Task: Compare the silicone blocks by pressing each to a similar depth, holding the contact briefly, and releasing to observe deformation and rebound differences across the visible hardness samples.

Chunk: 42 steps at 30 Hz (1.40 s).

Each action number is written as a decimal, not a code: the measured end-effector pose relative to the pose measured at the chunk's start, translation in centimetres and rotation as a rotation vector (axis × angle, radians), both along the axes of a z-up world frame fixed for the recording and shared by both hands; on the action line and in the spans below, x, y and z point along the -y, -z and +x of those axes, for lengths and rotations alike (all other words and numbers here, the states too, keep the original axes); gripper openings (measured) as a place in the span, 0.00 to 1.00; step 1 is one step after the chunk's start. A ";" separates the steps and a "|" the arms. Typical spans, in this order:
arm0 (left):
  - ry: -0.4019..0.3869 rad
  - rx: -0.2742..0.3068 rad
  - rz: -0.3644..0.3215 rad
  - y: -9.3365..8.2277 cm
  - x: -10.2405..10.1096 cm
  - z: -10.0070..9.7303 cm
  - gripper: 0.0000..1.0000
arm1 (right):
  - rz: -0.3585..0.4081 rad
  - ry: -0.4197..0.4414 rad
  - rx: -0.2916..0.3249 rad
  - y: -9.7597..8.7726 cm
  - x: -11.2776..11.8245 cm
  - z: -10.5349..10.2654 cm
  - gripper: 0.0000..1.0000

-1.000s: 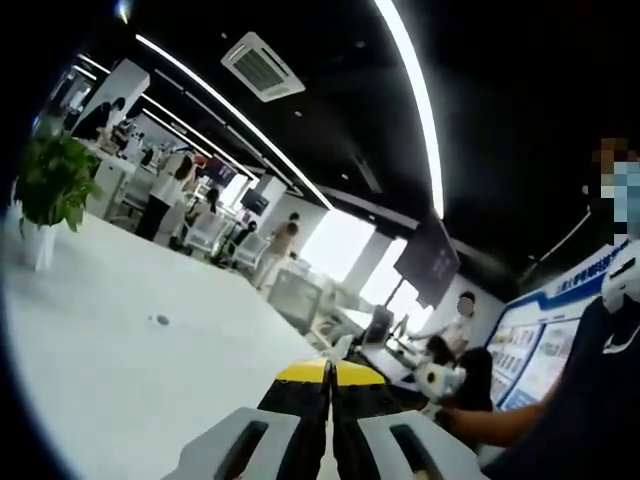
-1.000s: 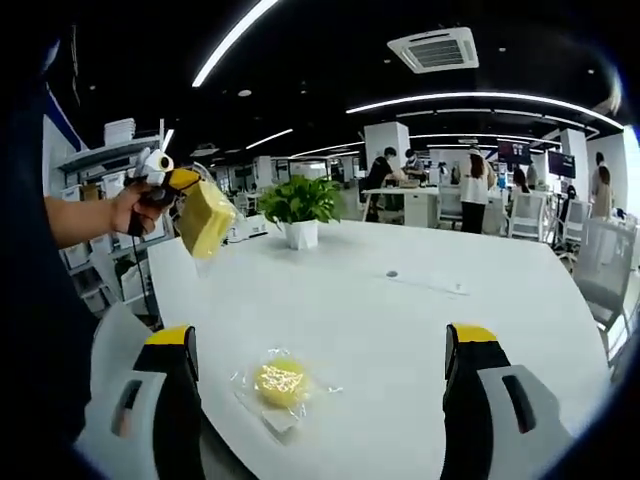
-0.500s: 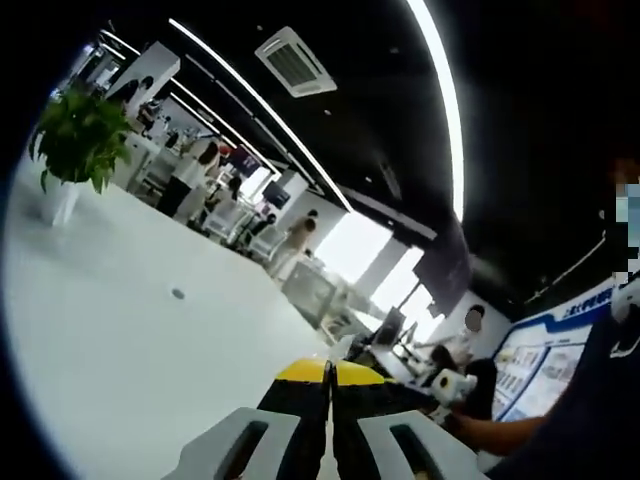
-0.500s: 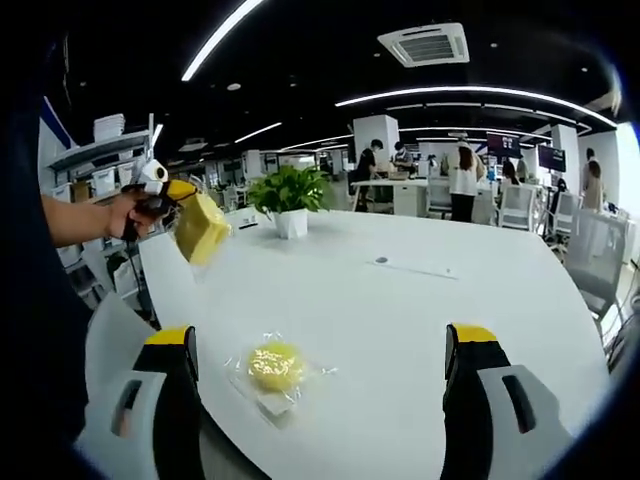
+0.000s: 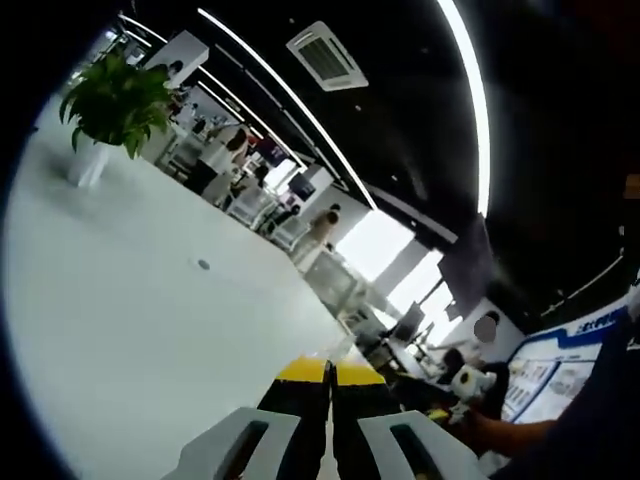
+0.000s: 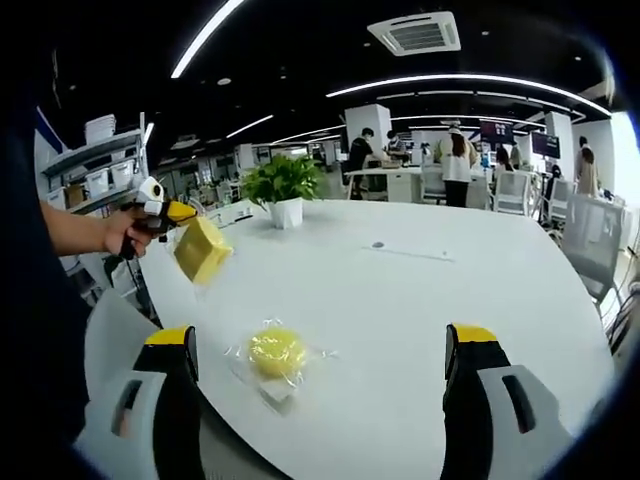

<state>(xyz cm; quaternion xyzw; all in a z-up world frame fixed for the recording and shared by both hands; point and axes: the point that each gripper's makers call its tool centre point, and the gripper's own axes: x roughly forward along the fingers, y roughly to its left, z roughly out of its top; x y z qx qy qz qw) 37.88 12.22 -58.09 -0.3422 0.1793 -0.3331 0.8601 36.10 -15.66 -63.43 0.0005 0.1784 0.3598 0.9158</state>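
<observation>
White table (image 6: 420, 310) bears potted plant (image 6: 282, 190); bagged, seemingly silicone puck (image 6: 276, 352).

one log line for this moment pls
left tongs: shut on yellow block, held above table | right tongs: open, empty | round yellow block in wrapper: on table, untouched

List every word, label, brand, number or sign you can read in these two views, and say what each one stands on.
None can be read.
Blue and white wall board, left gripper view: rows of print and a white headline, too blurred to read.
Dark hanging screens, right gripper view: too small to read.
Bagged yellow block on the white table: no print visible.
Yellow block held by the left gripper: no print visible.
</observation>
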 end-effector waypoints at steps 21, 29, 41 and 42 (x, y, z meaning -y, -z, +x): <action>-0.053 -0.183 -0.086 6.3 -0.8 0.6 0.00 | -0.025 0.002 -0.030 1.6 0.6 -0.4 0.96; -0.117 -0.239 -0.138 8.4 -1.8 1.3 0.00 | -0.025 -0.004 -0.036 1.8 0.3 -0.5 0.96; -0.165 -0.295 -0.110 11.2 -3.3 1.9 0.00 | -0.028 -0.003 -0.058 2.4 0.3 -0.8 0.96; -0.175 -0.300 -0.107 11.5 -3.5 2.0 0.00 | -0.029 -0.002 -0.059 2.5 0.3 -0.8 0.96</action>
